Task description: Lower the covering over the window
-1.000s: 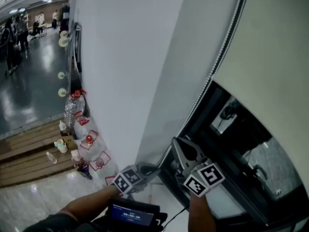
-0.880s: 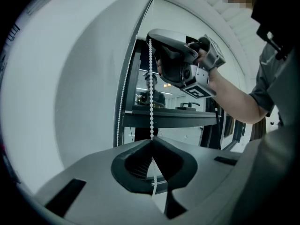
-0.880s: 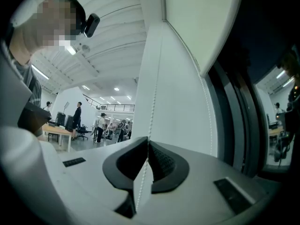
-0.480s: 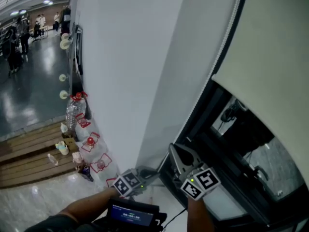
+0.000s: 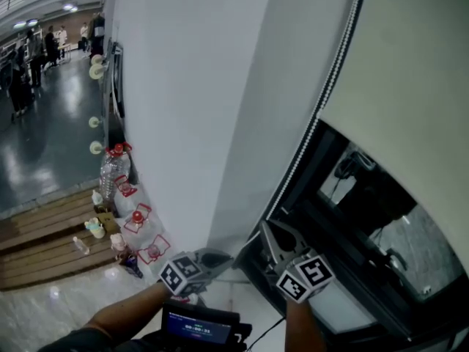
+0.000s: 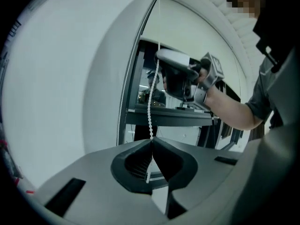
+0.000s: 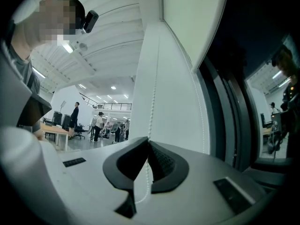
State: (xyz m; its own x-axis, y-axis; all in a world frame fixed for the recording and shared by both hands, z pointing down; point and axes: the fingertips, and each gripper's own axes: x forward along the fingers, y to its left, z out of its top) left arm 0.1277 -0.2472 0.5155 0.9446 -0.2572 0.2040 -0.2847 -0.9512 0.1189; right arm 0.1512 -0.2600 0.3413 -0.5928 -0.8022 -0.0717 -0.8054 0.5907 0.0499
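Left claw (image 6: 151, 141), right claw (image 7: 148, 139), clamped on chain (image 6: 150, 111)

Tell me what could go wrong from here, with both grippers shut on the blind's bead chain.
1. The left gripper and right gripper pinch a thin bead chain just between their jaw tips; it might slip through on a pull.
2. A second strand hangs nearer the window frame; if the held strand is the wrong one, the blind would rise, not lower.
3. Both seem to grip one strand; uneven pulls could jerk it.
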